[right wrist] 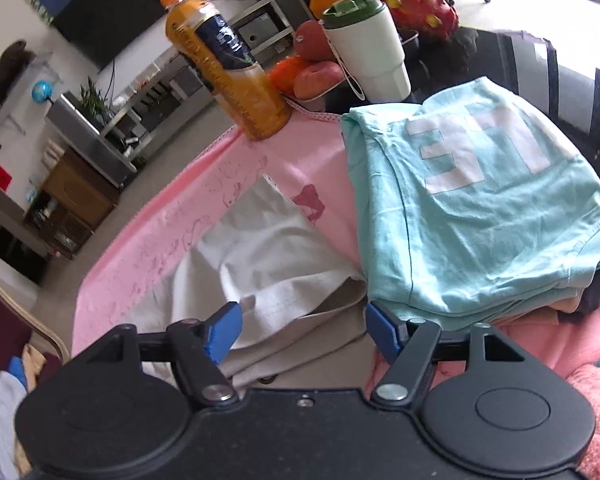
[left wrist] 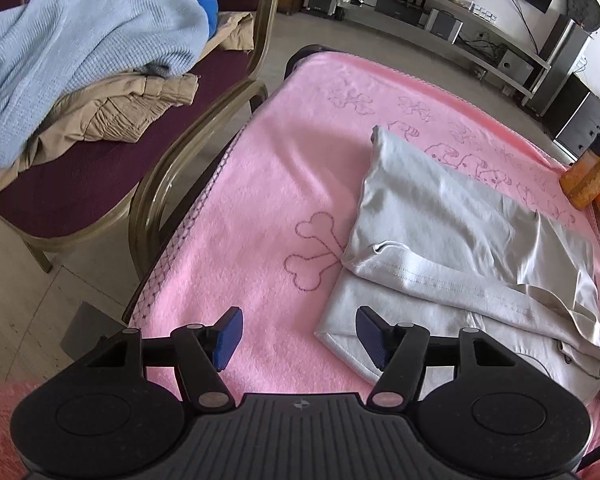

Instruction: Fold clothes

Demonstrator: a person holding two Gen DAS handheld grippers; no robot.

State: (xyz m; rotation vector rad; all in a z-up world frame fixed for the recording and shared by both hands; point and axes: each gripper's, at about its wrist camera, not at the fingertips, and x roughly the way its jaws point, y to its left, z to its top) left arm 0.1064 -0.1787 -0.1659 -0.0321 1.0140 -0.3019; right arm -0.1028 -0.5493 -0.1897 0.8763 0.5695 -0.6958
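- Left wrist view is showing the left tongs (left wrist: 299, 338) hovering with their blue pads spread apart and nothing between them, over the near part of the pink blanket (left wrist: 260, 184) that is covering the surface
- One pad of the left tongs is sitting above the near left corner of the folded grey garment (left wrist: 452, 248), but whether it is touching the cloth is not clear
- That grey garment is lying folded on the blanket, towards the right half of the surface, with one hemmed layer lying across the layer beneath it
- Beyond it, at the far right edge, an orange juice bottle (left wrist: 592, 176) is standing
- To the left of the surface, a chair (left wrist: 100, 184) with a dark red seat is carrying a light blue knitted garment (left wrist: 80, 52) heaped over a beige garment (left wrist: 128, 112)
- Right wrist view is showing the right tongs (right wrist: 303, 332) also standing open and gripping nothing, with the near right edge of the grey garment (right wrist: 268, 264) lying below the gap
- Just to the right of the grey garment, a folded mint green shirt (right wrist: 472, 208) with white lettering is resting on top of a stack of other clothes
- Farther back, the juice bottle (right wrist: 224, 68) is standing on the blanket (right wrist: 148, 240), with a white tumbler (right wrist: 368, 52) and a pile of fruit (right wrist: 312, 68) nearby
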